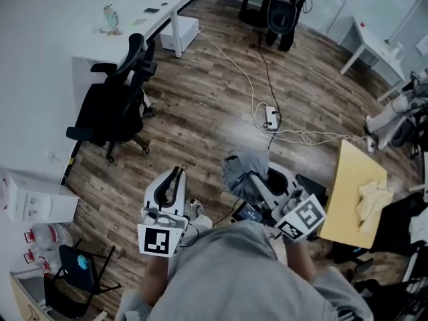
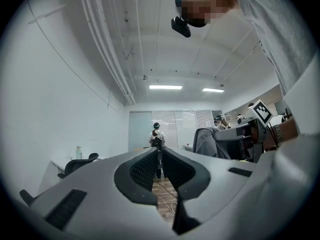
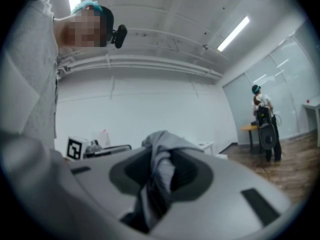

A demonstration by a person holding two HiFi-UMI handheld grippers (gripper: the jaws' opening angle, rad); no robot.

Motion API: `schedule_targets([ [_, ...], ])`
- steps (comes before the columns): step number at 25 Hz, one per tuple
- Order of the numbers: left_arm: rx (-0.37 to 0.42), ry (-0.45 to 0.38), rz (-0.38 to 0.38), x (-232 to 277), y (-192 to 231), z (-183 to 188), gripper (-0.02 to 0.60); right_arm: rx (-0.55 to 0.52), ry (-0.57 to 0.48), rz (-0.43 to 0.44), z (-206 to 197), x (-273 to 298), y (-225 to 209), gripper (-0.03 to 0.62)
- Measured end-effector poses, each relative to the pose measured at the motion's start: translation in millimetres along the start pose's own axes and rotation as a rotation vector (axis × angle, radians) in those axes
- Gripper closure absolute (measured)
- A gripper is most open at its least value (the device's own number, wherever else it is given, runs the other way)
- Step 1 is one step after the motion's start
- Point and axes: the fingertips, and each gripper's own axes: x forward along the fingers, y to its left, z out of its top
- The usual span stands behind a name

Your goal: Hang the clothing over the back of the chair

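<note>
Nearest, the left gripper (image 2: 160, 155) is held with its jaws together, nothing between them. To its right, the right gripper (image 3: 164, 156) is clamped on the grey clothing (image 1: 242, 168), which is bunched over its jaws. Farther off to the left, the black office chair (image 1: 110, 105) is seen beside a white desk (image 1: 144, 19), well apart from the clothing.

Ceiling strip lights (image 2: 165, 87) glare; fisheye edges darken.
</note>
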Motion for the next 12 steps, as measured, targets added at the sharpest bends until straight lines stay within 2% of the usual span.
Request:
schedule_targets([
  [6,0.011,-0.031,-0.022,17,41,6,0.525,-0.014,-0.003,-0.044,6,38,-8,0.485],
  [12,-0.003,-0.032,-0.016,24,74,2,0.525,-0.025,0.002,-0.048,7,72,-10,0.485],
])
